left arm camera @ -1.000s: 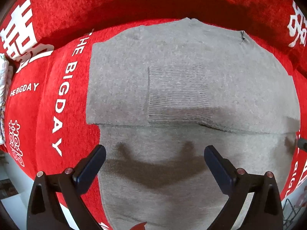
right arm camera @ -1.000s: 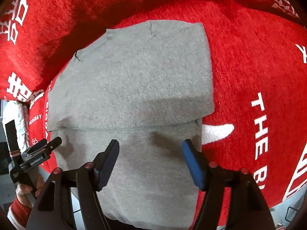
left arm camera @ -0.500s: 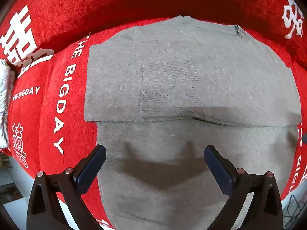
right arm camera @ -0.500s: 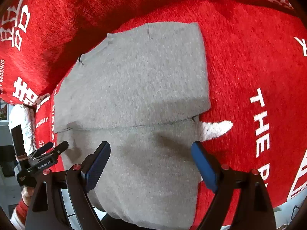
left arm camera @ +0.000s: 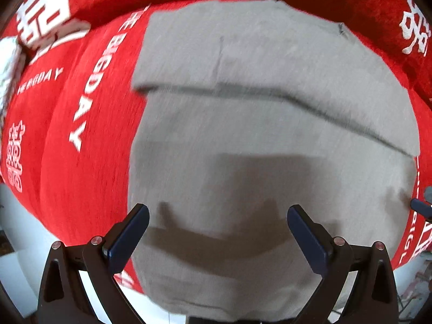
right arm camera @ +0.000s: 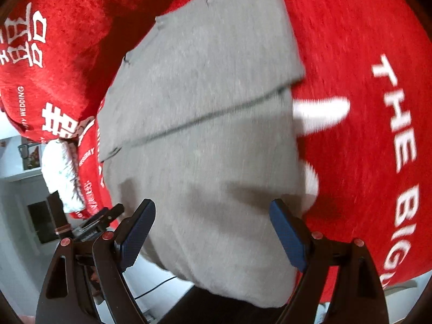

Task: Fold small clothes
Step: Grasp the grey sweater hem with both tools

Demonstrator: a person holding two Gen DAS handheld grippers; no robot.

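A grey knit garment (left arm camera: 264, 145) lies partly folded on a red cloth, its far part doubled over in a flap whose edge runs across it (left arm camera: 270, 91). Its near end hangs over the front edge of the surface. My left gripper (left arm camera: 217, 232) is open and empty above the garment's near part, toward its left side. My right gripper (right arm camera: 213, 229) is open and empty above the near part of the same garment (right arm camera: 205, 124), toward its right side. The left gripper also shows at the lower left of the right wrist view (right arm camera: 105, 216).
The red cloth (left arm camera: 81, 124) with white lettering "THE BIGDAY" covers the surface and rises at the back (right arm camera: 378, 54). A white quilted item (right arm camera: 60, 175) lies at the cloth's left end. Pale floor (left arm camera: 16, 232) lies below the front edge.
Both grippers have moved in closer and lower over the garment's near part. The right gripper's jaws have opened wider. The garment has not moved.
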